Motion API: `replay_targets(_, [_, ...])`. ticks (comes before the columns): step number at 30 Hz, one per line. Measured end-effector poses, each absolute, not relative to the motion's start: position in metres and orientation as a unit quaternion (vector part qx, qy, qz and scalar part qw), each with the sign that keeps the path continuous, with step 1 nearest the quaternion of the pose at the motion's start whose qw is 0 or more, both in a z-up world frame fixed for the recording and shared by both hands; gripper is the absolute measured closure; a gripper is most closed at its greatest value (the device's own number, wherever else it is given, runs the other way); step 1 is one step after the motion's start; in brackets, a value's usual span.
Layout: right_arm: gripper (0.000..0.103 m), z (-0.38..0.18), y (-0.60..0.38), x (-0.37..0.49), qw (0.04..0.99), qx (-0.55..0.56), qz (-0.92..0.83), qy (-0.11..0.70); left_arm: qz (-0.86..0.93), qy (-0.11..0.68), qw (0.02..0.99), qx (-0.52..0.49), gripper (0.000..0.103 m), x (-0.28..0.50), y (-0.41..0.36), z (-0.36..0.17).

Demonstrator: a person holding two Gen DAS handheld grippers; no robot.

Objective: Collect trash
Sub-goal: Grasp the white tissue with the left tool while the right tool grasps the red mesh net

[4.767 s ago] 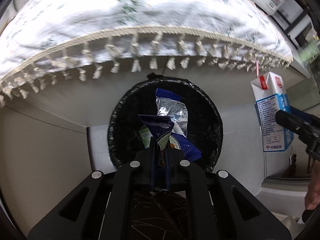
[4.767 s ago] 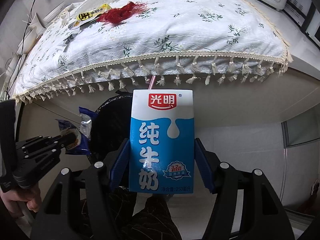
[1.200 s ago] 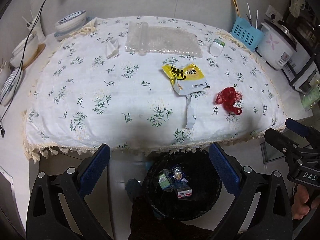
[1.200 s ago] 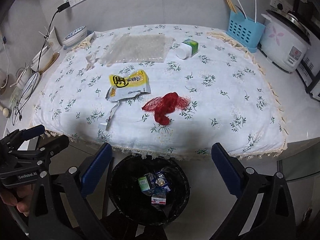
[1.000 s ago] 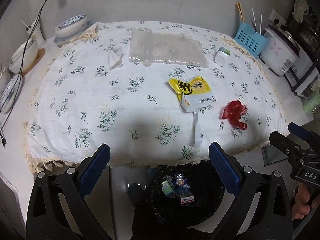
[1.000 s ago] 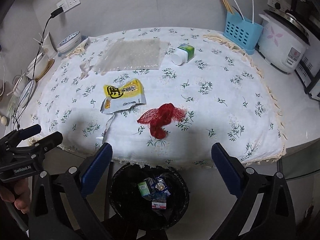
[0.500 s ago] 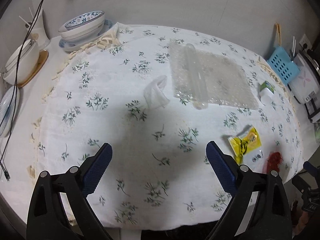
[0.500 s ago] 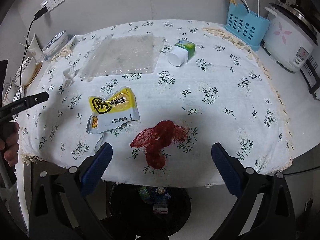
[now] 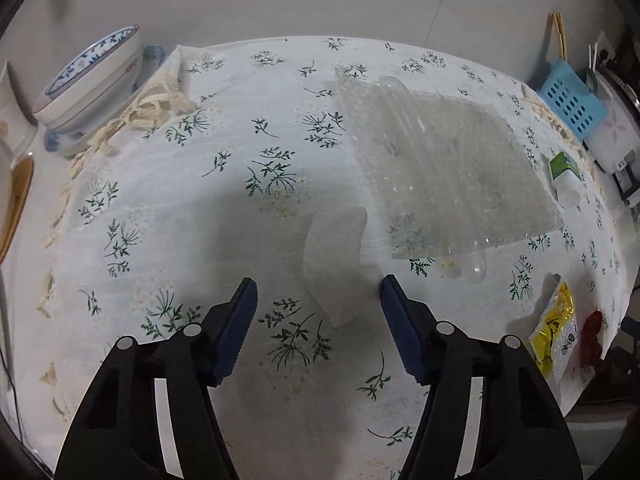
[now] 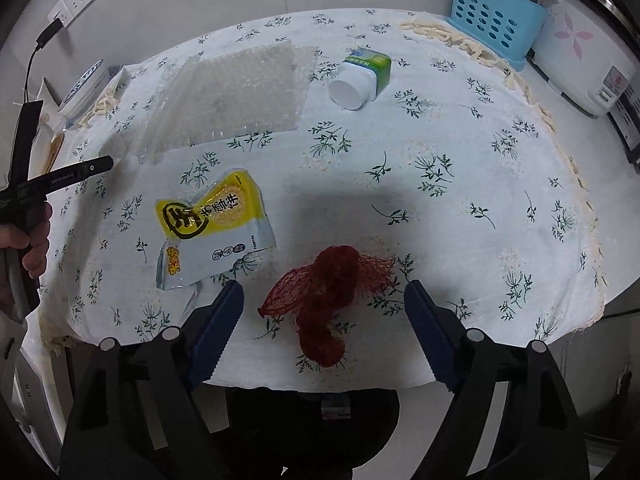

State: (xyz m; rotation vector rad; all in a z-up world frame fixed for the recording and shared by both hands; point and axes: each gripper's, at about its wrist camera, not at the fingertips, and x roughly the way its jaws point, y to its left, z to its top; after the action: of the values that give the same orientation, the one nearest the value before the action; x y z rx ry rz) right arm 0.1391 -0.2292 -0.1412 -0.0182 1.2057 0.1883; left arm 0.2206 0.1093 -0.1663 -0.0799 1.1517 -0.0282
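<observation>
The left gripper (image 9: pixel 318 294), jaws just narrowing yet unclamped, was poised around the crumpled tissue (image 9: pixel 335 264); the right gripper (image 10: pixel 324 304) likewise around the red mesh netting (image 10: pixel 330 284). Tablecloth (image 9: pixel 160 216) might be pinched too.

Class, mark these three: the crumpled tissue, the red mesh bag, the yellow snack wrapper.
crumpled tissue (image 9: pixel 334 258), left wrist view, its middle.
red mesh bag (image 10: pixel 330 280), right wrist view, bunched centre.
yellow snack wrapper (image 10: pixel 212 218), right wrist view, printed front.

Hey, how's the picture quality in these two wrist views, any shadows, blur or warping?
Left wrist view: soft, broad shadow over the white tissue, bubble wrap slightly glinting. Right wrist view: sharper, shadow above the red net. Both bend the tablecloth edges, fisheye.
</observation>
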Motion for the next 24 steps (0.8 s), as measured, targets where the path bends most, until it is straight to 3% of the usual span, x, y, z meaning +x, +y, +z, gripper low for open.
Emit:
replay_targets(12, [0.036,-0.147,-0.226,0.144,0.809,0.008,0.077,0.582,-0.049,0.544,0.837,-0.032,0.076,0.239,0.107,-0.176])
replay_targets(16, [0.037,-0.149,-0.227,0.144,0.808,0.012,0.075,0.584,-0.052,0.546,0.836,-0.035,0.091,0.242,0.108,-0.176])
replay_targets(24, [0.041,-0.149,-0.235,0.144,0.805,0.024,0.069,0.588,-0.048,0.547,0.835,-0.04,0.096,0.236,0.106,-0.17])
